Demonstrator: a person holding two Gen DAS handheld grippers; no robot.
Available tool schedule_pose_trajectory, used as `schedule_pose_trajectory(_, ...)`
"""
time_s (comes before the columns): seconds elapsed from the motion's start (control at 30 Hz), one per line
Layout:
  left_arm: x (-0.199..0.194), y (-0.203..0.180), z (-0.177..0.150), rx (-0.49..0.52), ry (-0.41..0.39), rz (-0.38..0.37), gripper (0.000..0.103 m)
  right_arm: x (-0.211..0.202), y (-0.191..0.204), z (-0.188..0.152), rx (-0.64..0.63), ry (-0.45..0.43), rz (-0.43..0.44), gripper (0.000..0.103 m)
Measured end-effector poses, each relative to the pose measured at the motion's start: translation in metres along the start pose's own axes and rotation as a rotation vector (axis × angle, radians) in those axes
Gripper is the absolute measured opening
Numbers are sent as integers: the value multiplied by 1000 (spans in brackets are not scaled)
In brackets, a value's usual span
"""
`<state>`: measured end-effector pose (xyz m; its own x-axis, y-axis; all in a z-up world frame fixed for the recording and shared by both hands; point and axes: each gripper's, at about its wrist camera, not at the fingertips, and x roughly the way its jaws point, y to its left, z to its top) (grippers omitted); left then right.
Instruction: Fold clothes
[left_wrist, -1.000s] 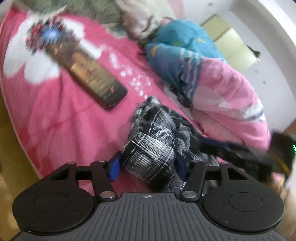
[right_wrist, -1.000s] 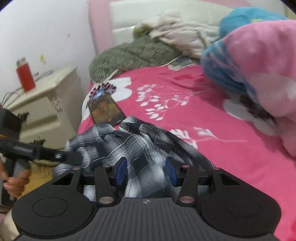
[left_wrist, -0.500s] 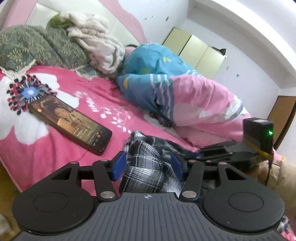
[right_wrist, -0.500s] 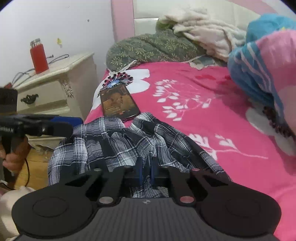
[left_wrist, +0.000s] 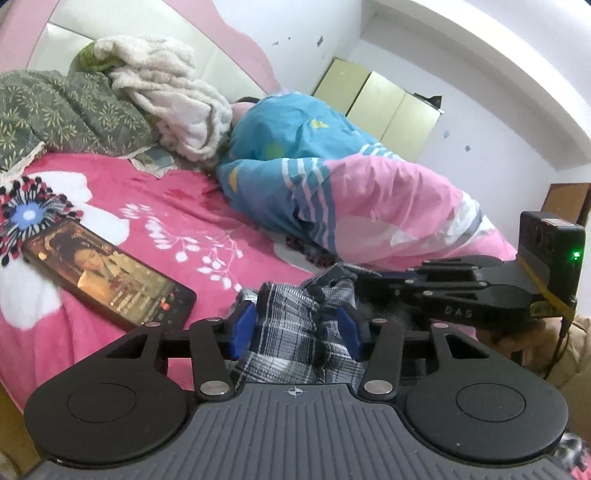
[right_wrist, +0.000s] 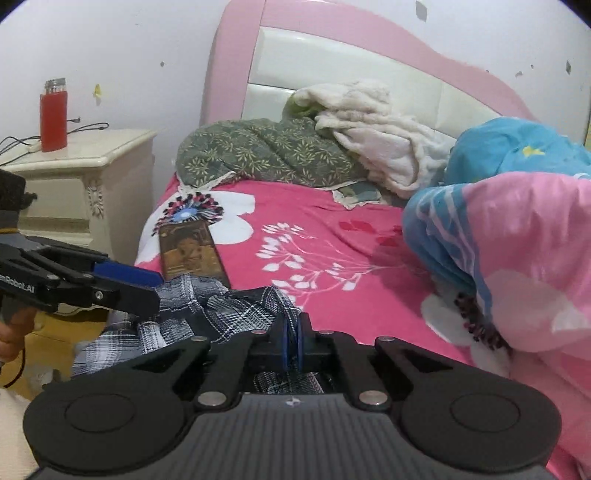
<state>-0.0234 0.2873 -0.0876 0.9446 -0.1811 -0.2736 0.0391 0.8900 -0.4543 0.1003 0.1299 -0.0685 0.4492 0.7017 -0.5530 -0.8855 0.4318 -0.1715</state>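
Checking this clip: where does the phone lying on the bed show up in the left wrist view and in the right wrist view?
Left wrist view: the phone lies at left centre on the pink bedsheet, screen up, left of the plaid garment.
Right wrist view: the phone sits left of centre, just beyond the plaid garment.
Shared landmark: the dark fringed flower print on the sheet touches the phone's far end in both views.
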Motion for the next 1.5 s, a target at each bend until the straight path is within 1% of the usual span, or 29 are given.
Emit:
schedule_pose_trajectory(0.13, 5, -1, -2, 31, 6, 32, 49, 15, -4, -7, 15, -1, -2, 4)
schedule_pose_trajectory(0.27, 3, -1, -1, 59, -6, 57, 48, 16, -10, -9, 50, -35, -7, 4)
schedule_pose_trajectory(0.37, 3, -2, -1, 77, -10, 69, 48, 18, -13, -12, 67, -41, -17, 4)
schedule_pose_trajectory(0.57, 1, -5, 2, 92, -13, 113, 49, 35, -18, -28, 105, 0, -31, 4)
schedule_pose_trajectory(0.63, -4, -11, 8, 97, -26, 106, 49, 38, -18, -30, 110, 5, -33, 4)
schedule_pose_trajectory(0.67, -6, -15, 11, 99, -30, 92, 49, 38, -19, -31, 113, 5, -33, 4)
schedule_pose_trajectory(0.7, -7, -20, 15, 98, -27, 63, 49, 37, -19, -31, 117, 5, -32, 4)
schedule_pose_trajectory(0.77, -1, -32, 19, 91, 20, -23, 49, 36, -21, -31, 133, 7, -32, 5)
schedule_pose_trajectory(0.8, 6, -35, 18, 93, 53, -29, 49, 36, -22, -31, 144, 11, -30, 6)
schedule_pose_trajectory(0.83, 14, -36, 15, 98, 88, -12, 49, 33, -24, -30, 158, 14, -27, 6)
schedule_pose_trajectory(0.87, 23, -37, 12, 104, 123, 5, 49, 26, -28, -29, 175, 6, -31, 12)
schedule_pose_trajectory(0.9, 31, -38, 9, 110, 159, 22, 49, 17, -32, -29, 194, -9, -40, 21)
schedule_pose_trajectory(0.93, 40, -39, 7, 115, 194, 40, 48, 8, -37, -28, 213, -24, -50, 26)
schedule_pose_trajectory(0.97, 45, -38, 4, 121, 213, 60, 47, -5, -43, -29, 236, -44, -65, 31)
schedule_pose_trajectory(1.03, 50, -34, 2, 129, 226, 93, 47, -38, -58, -31, 286, -86, -101, 32)
schedule_pose_trajectory(1.13, 47, -36, 3, 131, 227, 97, 48, -100, -80, -47, 362, -139, -178, 33)
schedule_pose_trajectory(1.2, 39, -40, 8, 138, 212, 93, 48, -137, -82, -61, 392, -157, -231, 33)
schedule_pose_trajectory(1.27, 31, -46, 11, 145, 196, 87, 49, -167, -81, -76, 413, -153, -263, 33)
schedule_pose_trajectory(1.33, 30, -54, 15, 151, 185, 76, 49, -186, -78, -93, 417, -133, -278, 33)
schedule_pose_trajectory(1.4, 33, -63, 18, 164, 184, 68, 49, -194, -73, -107, 402, -99, -284, 32)
schedule_pose_trajectory(1.5, 55, -74, 13, 197, 222, 110, 49, -191, -68, -123, 367, -40, -283, 31)
